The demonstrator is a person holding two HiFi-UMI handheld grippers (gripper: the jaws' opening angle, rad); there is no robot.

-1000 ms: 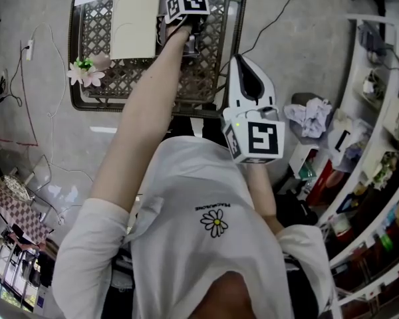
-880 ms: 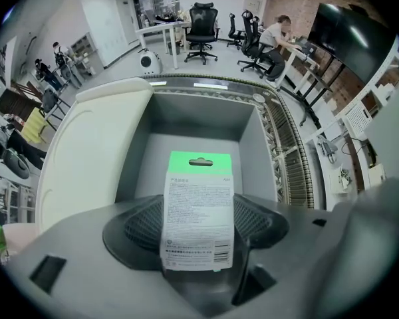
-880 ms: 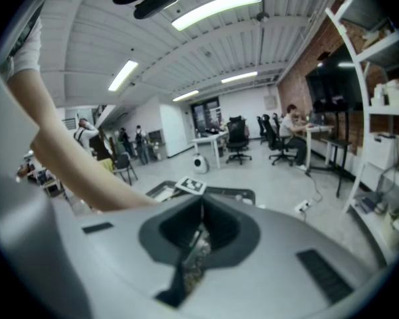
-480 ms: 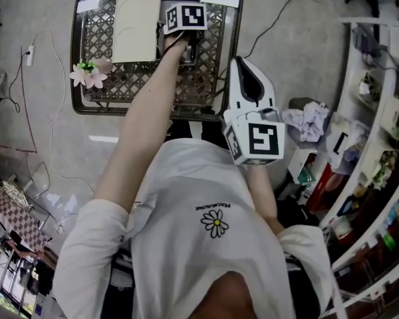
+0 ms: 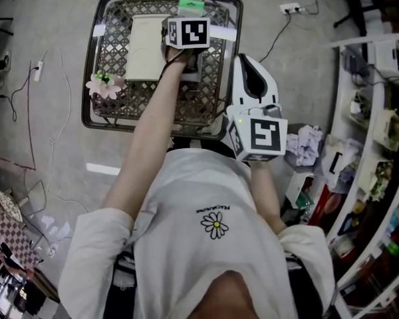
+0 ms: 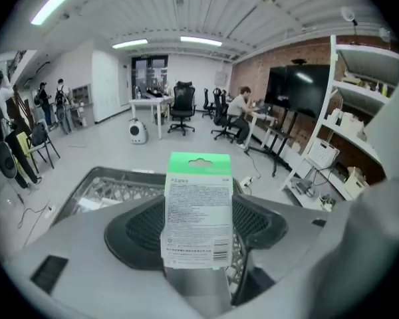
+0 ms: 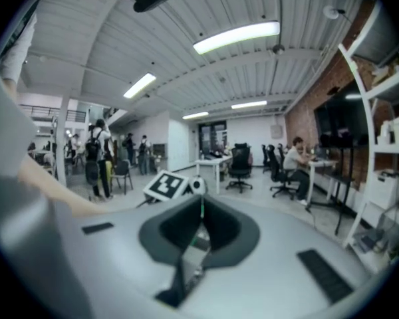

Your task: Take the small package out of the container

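The small package [image 5: 191, 6], with a green top and a white printed label, stands upright between the jaws of my left gripper [image 5: 189, 20], which is shut on it. In the left gripper view the package [image 6: 198, 205] is above the dark lattice basket [image 6: 106, 185]. Seen from the head view, the basket [image 5: 100, 105] stands on the floor with a flat cream box [image 5: 145, 47] lying in it. My right gripper [image 5: 251, 68] hovers near the person's chest, off the basket's right edge, jaws together and holding nothing [image 7: 201, 221].
A pale artificial flower [image 5: 104, 85] rests at the basket's left rim. White shelves [image 5: 379, 145] packed with goods run down the right side, with a crumpled cloth [image 5: 309, 138] beside them. A power strip [image 5: 289, 8] and cables lie on the floor.
My left gripper has risen from inside the basket, and the package's green top now shows beyond its marker cube. The right gripper has stayed in place.
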